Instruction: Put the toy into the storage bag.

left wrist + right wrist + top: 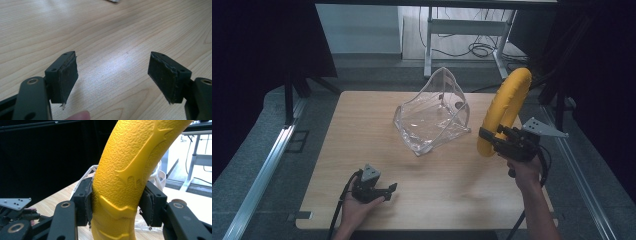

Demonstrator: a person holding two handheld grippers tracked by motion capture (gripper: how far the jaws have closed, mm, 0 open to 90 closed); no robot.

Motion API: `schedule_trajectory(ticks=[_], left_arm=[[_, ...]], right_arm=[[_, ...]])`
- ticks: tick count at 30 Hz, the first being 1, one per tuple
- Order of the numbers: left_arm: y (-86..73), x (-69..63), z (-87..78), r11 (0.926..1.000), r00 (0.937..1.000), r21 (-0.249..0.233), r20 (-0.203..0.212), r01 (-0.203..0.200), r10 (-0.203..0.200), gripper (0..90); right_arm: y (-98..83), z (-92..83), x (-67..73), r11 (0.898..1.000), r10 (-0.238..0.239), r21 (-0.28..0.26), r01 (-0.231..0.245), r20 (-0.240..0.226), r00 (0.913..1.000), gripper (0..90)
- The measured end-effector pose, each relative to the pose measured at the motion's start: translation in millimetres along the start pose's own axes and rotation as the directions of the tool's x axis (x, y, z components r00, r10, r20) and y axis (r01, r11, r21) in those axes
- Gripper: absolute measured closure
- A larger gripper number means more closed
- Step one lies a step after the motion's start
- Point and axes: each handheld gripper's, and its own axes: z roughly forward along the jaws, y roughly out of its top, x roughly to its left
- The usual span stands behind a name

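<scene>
Dark curtains close off both sides of the room, grey carpet runs around the pale wood-grain counter point(362, 150), and a white desk frame with loose cables stands on the floor beyond it. Near the far middle of the counter sits a clear, crumpled plastic bag point(432, 117), propped up with its mouth gaping toward the right; nothing can be made out inside it apart from a small dark spot on its wall, which may be a fastener. The right gripper point(492, 137), held off the counter's right edge, has its jaws clamped on the lower part of a curved yellow textured foam ring point(507, 107), which rises upright above the hand and stands just right of the bag without touching it; the right gripper view shows both pads pressing into the yellow surface point(122, 170). The left gripper point(384, 191) rests low at the near left, jaws spread wide with only bare wood between them, well apart from the bag. If the ring is meant for the bag, the likely trouble is the soft, unsupported mouth: pushed by the ring, the plastic would probably fold shut or slide across the smooth wood, since nothing holds it. The grip sits near one end of the long ring, so it could also swing or twist in the pads as it tilts.
</scene>
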Motion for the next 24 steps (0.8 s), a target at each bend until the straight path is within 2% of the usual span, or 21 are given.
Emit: schedule_trajectory(ticks=[24], left_arm=[[0.0,-0.2,0.0,1.0000,1.0000,0.003,0.004,0.001,-0.001,23.9]], right_arm=[[20.1,7.0,15.2,0.998,-0.008,-0.060,0.006,-0.022,0.9997,48.9]])
